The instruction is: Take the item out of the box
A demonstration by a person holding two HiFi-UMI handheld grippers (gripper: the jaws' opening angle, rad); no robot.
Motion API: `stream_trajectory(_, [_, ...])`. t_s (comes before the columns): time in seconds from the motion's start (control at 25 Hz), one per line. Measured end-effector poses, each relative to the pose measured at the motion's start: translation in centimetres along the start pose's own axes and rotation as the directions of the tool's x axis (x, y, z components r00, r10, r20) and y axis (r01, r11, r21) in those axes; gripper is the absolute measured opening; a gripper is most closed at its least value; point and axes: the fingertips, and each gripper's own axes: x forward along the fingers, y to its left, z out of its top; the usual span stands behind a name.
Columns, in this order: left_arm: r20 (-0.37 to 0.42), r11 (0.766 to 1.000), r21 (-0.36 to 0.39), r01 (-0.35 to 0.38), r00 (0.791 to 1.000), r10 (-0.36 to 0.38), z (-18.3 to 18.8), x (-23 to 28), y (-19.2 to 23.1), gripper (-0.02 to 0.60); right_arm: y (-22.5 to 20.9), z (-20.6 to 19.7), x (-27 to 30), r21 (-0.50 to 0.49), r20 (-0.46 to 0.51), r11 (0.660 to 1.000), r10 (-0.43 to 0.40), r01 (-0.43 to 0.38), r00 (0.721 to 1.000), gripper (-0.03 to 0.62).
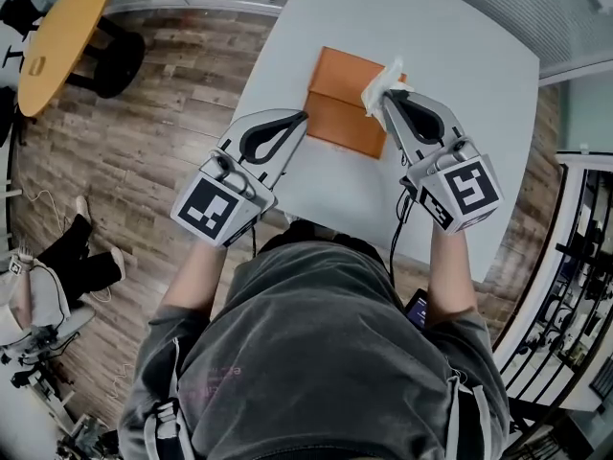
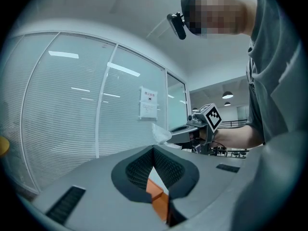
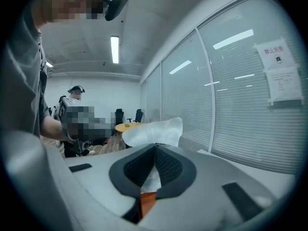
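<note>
Jaws on the right gripper [image 3: 155,149] are closed tight on a white crumpled item [image 3: 153,129]. We find the item held over the far right corner of the orange box [image 1: 340,103]. We record the left gripper [image 2: 154,150] with its tips pressed together and nothing seen between them, at the box's left edge. Contact there we cannot confirm. The box lies flat on the pale grey table [image 1: 479,75].
</note>
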Motion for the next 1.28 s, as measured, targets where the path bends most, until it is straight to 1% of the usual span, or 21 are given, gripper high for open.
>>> stream_trajectory(0.28, [0.008,1.000,0.002,0.005,1.000,-0.005,0.7,0.4,-1.4,0.005,0.4,2.5,-2.6,0.002,0.083,1.000,0.004,-0.004,0.997,0.000])
stream_trajectory(0.4, [-0.002,1.000,0.001,0.006,1.000,-0.006,0.5,0.3,-1.7,0.005,0.8,3.2,-3.2,0.002,0.106,1.000,0.009,-0.009,0.994,0.000])
stream_trajectory(0.92, [0.008,1.000,0.006,0.017,1.000,-0.017,0.7,0.6,-2.2,0.005,1.2,4.6,-4.8,0.021,0.173,1.000,0.017,-0.021,0.985,0.000])
stream_trajectory(1.28, [-0.004,1.000,0.002,0.016,1.000,-0.016,0.4,0.6,-2.0,0.005,1.2,4.6,-4.8,0.032,0.184,0.999,0.017,-0.023,0.983,0.000])
